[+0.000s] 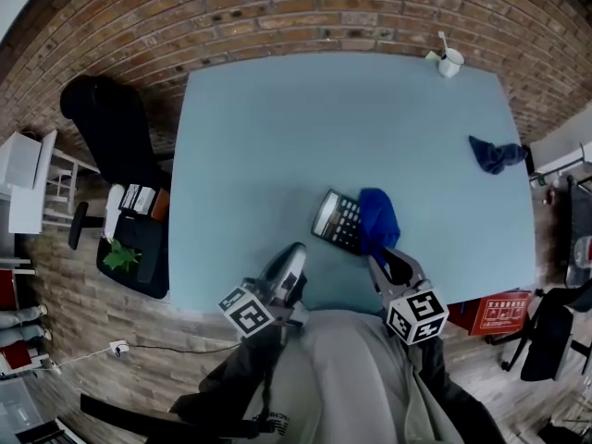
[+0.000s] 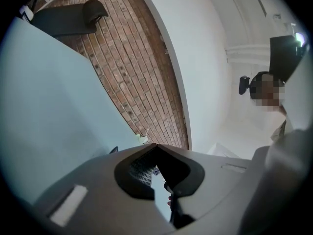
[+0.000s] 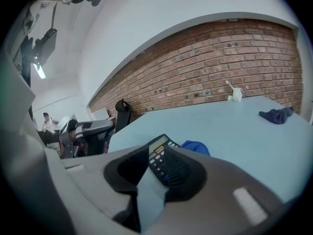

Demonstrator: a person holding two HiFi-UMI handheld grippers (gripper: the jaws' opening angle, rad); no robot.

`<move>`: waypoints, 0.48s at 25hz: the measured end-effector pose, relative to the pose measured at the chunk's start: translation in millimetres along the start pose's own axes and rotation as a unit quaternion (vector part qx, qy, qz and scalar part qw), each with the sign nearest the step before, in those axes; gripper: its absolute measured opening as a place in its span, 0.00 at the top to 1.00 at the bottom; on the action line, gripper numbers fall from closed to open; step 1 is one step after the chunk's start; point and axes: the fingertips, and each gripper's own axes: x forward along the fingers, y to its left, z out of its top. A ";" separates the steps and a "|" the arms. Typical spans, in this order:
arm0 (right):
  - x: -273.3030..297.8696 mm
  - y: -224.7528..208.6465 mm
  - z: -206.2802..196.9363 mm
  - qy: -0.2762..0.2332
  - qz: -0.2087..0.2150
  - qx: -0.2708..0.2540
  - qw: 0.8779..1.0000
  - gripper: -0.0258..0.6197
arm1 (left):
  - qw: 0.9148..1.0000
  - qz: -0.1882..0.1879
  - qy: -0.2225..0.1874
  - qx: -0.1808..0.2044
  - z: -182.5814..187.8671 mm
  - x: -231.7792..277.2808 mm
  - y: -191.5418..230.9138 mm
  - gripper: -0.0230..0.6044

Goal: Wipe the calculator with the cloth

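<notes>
Nearest the person, both tools hover over the near edge of the table [image 1: 277, 137], short of the calculator [image 1: 335, 218]. The left gripper [image 1: 294, 252] has its jaws shut together with nothing between them, as its own view confirms [image 2: 156, 146]; it sits below and a little left of the calculator. The right gripper [image 1: 390, 259] sits below and to the right of the calculator. Its jaws stand partly apart, a middling gap that holds nothing. In its own view [image 3: 164, 151] the calculator [image 3: 156, 155] shows through that gap but lies beyond it, untouched.

The calculator lies flat on the table, and its long axis slants. The display end points left and away, and the key end points toward the right gripper. The blue cloth [image 1: 379, 215] is bunched against that right end and seems to overlap it; how much of the keypad it covers cannot be told. In the right gripper view the cloth [image 3: 195, 147] shows just right of the calculator.

So the cloth lies almost straight ahead of the right gripper and close to it, while the left gripper would have to cross the calculator to reach it. The right hand looks best placed to take the cloth, and it would likely wipe leftward along the slant.

Well to the right of the calculator lies a second, darker cloth [image 1: 495, 154]. Farther still, a white cup [image 1: 450, 63] stands at the table's far edge.
</notes>
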 end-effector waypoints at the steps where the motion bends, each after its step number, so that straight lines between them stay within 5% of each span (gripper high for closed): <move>1: 0.8 2.2 -0.4 0.001 0.002 -0.002 1.000 0.81 | 1.000 -0.002 0.002 0.000 0.0 0.5 -0.5 0.97; 6: -1.3 1.3 -1.1 -0.005 -0.002 0.005 1.000 0.96 | 1.000 0.004 0.001 -0.001 5.5 -0.5 5.4 0.97; 9: -2.5 -2.9 1.0 -0.011 -0.005 0.013 1.000 0.96 | 1.000 0.006 0.003 0.001 5.5 0.7 6.5 0.97; 12: -0.1 0.3 0.9 -0.010 0.001 0.011 1.000 0.96 | 0.998 0.006 0.034 0.049 -1.4 5.0 2.0 0.97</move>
